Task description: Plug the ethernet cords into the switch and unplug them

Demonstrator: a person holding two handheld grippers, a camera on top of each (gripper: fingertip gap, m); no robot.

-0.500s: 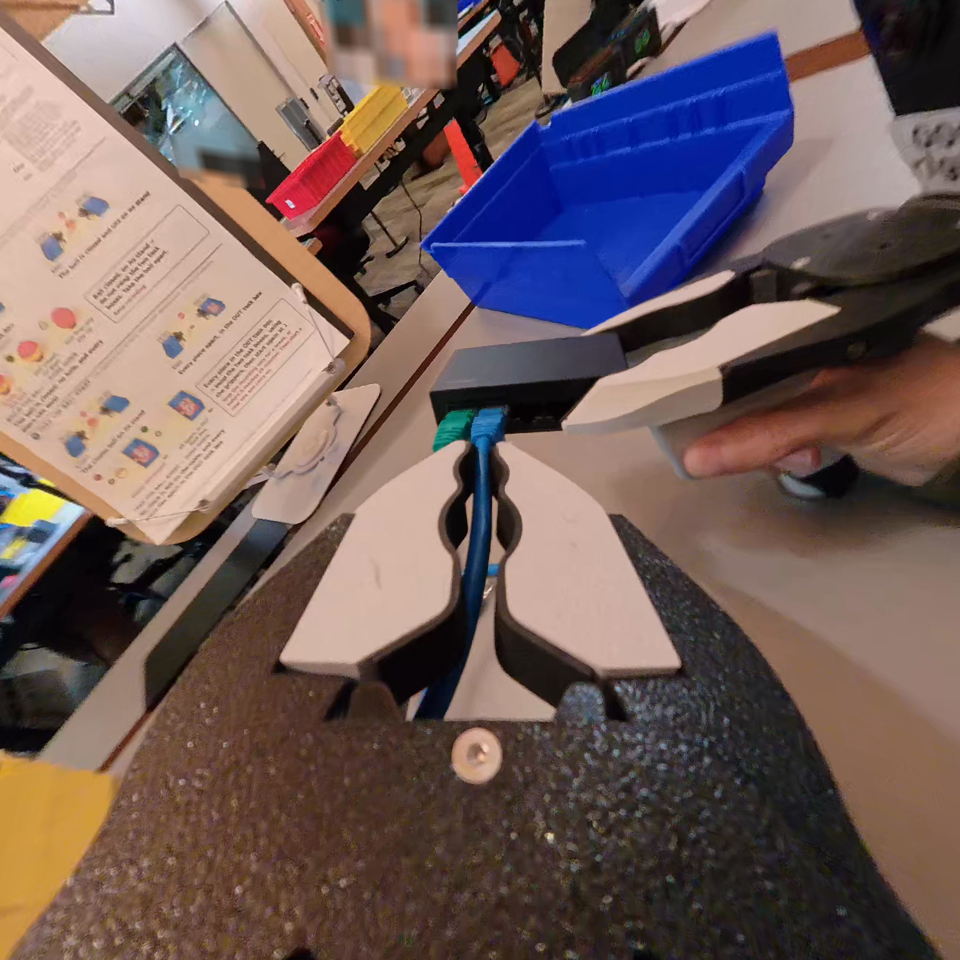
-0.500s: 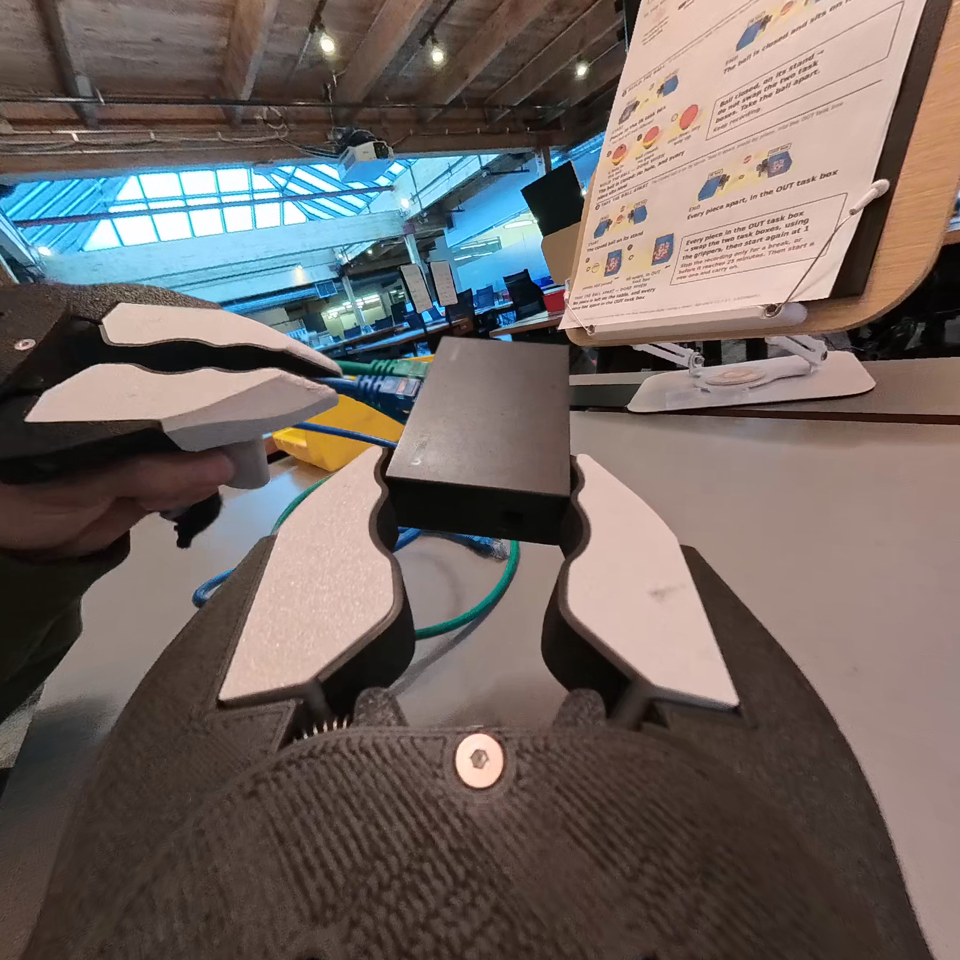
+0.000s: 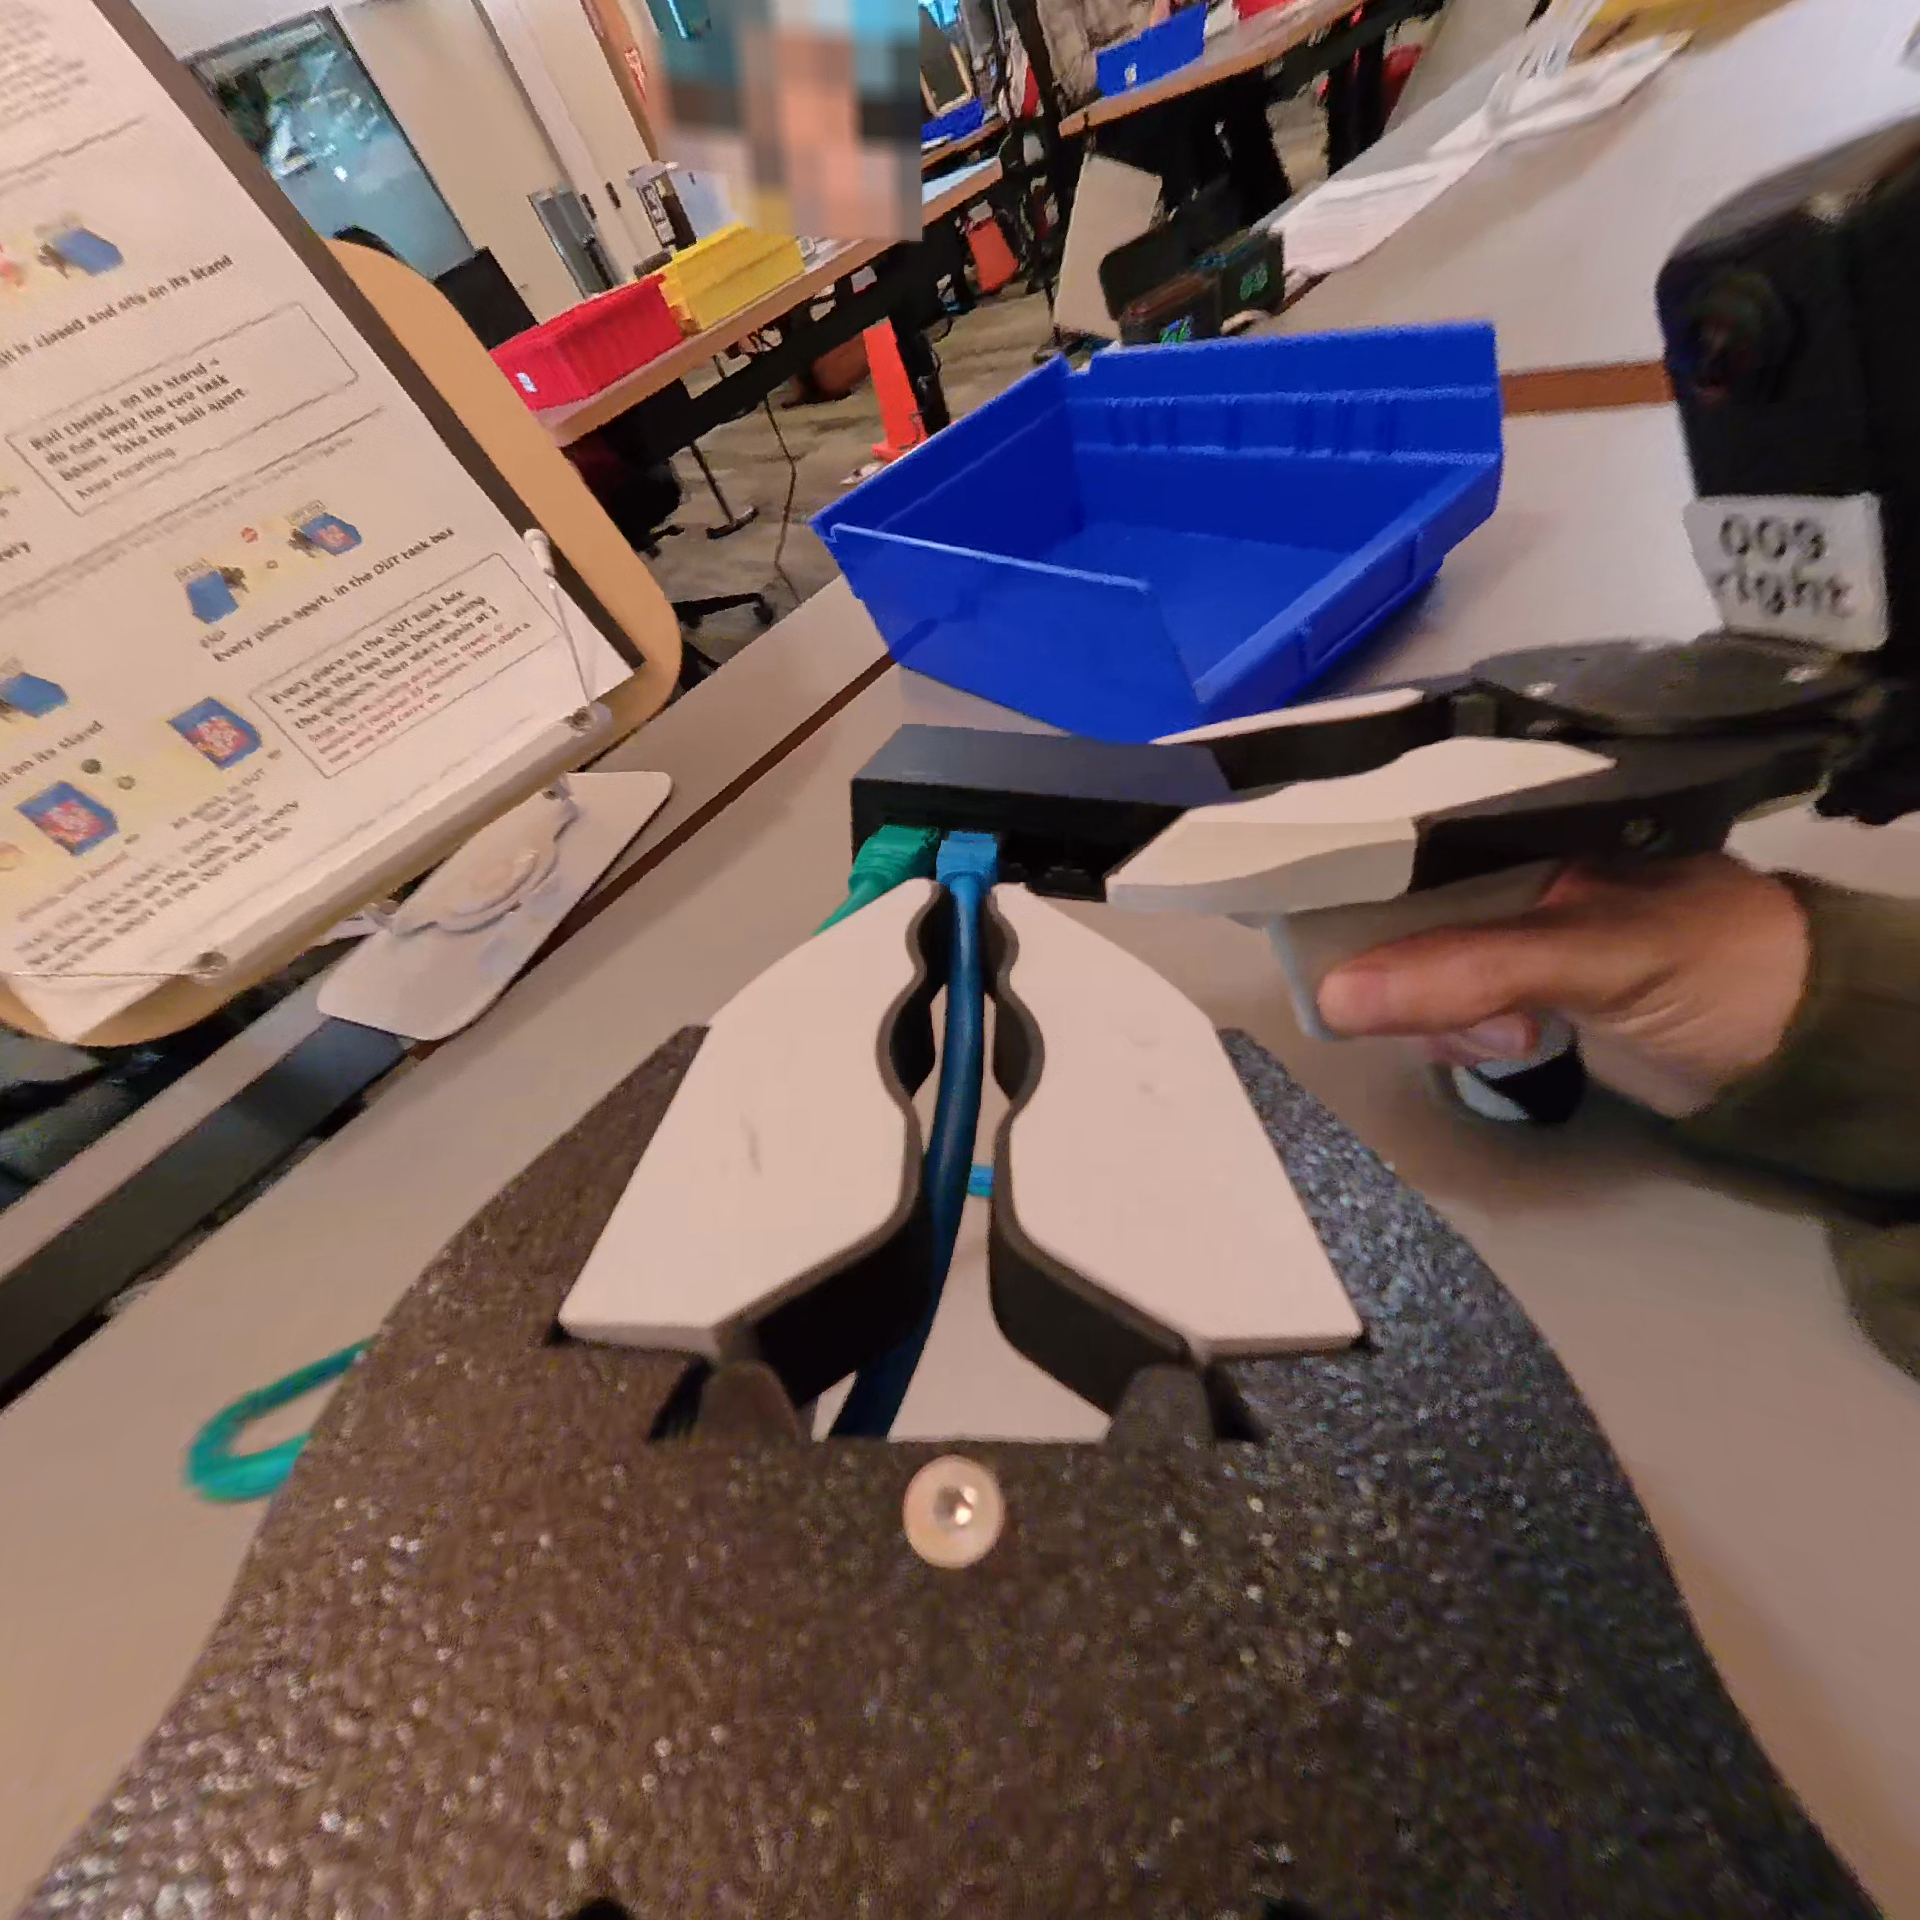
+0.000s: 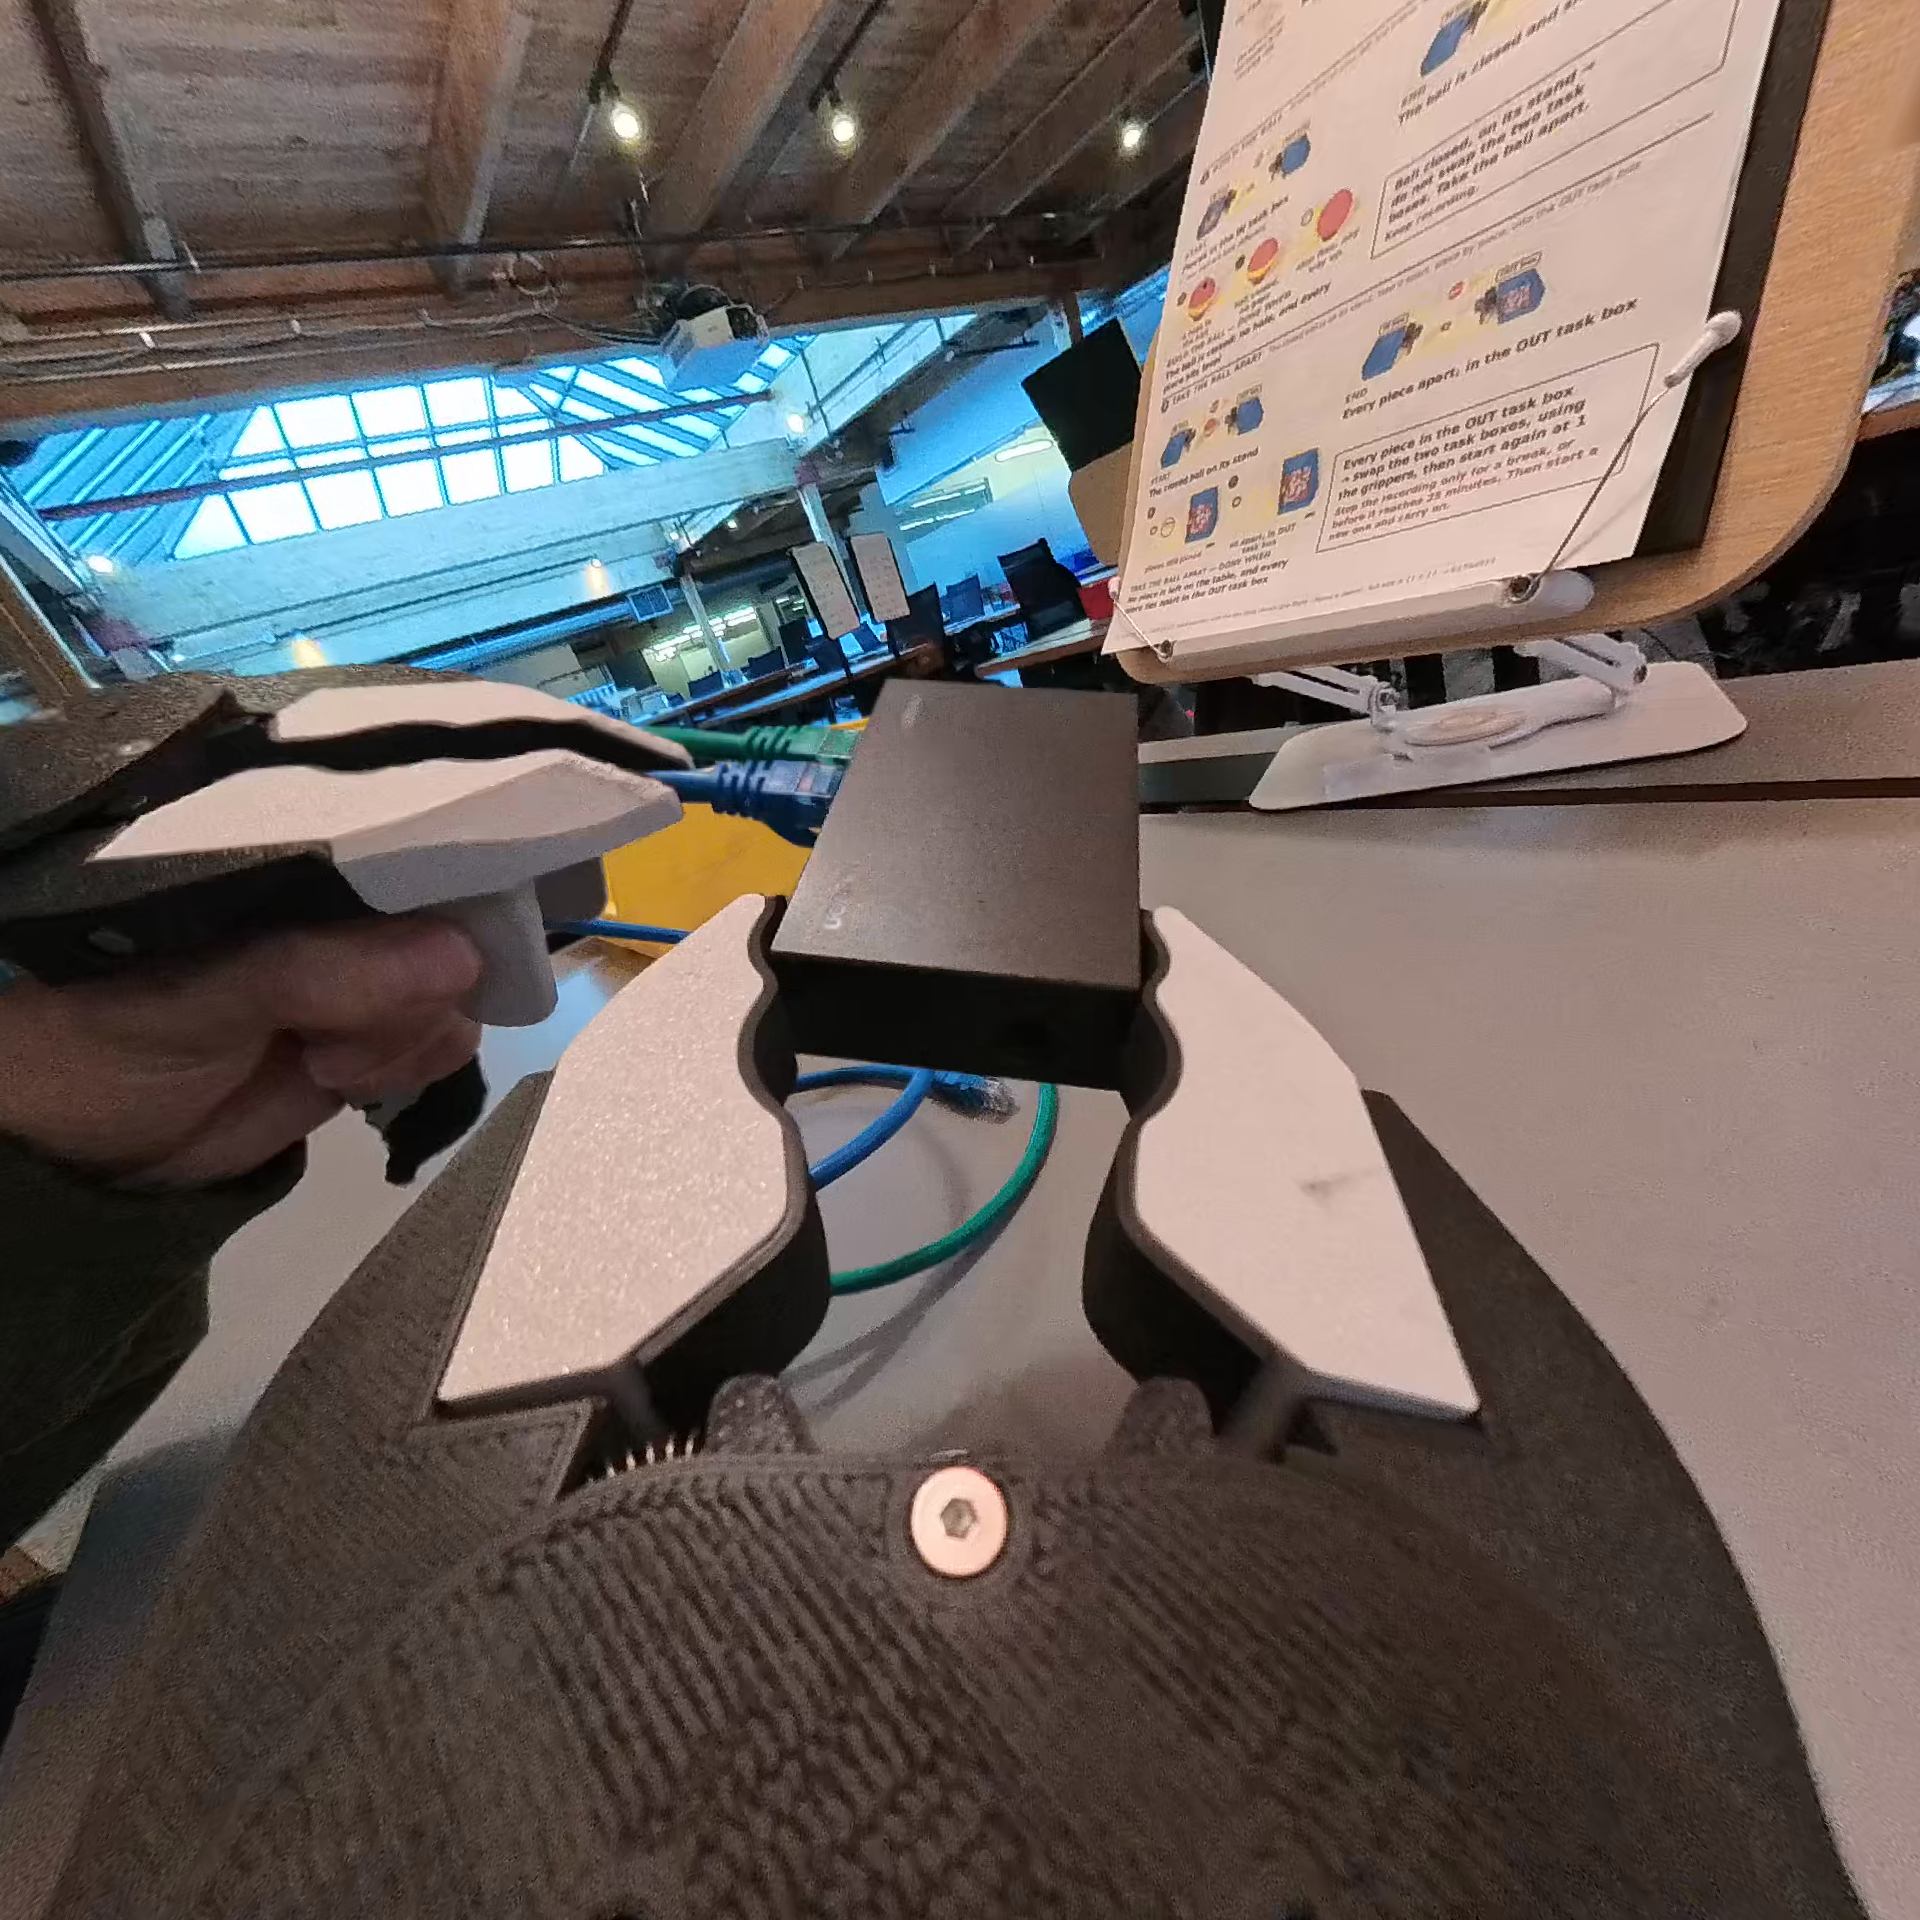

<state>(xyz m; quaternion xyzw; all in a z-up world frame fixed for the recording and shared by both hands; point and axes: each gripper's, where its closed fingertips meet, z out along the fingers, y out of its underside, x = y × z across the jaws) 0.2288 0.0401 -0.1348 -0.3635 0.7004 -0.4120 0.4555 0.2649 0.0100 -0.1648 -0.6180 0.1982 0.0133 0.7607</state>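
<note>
**Switch held off the tabletop, two cords seated in it**

The black switch (image 4: 977,894) hangs above the grey tabletop (image 4: 1558,1039), clamped by its short end between the jaws of the right gripper (image 4: 961,997), which are spread to the width of the box and pressed against both sides. A blue cord (image 3: 961,1039) and a green cord (image 3: 888,857) both sit plugged into neighbouring ports on the front of the switch. The left gripper (image 3: 961,914) has its jaws drawn in around the blue cord just behind the plug, pinching it. The slack of both cords loops on the tabletop below.

Just past the switch sits a blue bin (image 3: 1195,540), open and tilted toward the front. At the tabletop's edge a wooden board (image 4: 1787,436) on a white stand (image 4: 1507,727) holds a printed instruction sheet (image 4: 1434,312).

Farther off, red and yellow bins (image 3: 665,312) rest on another bench beside an orange cone (image 3: 894,395). Overhead run timber beams, spotlights and a skylight (image 4: 364,457) above rows of desks.
</note>
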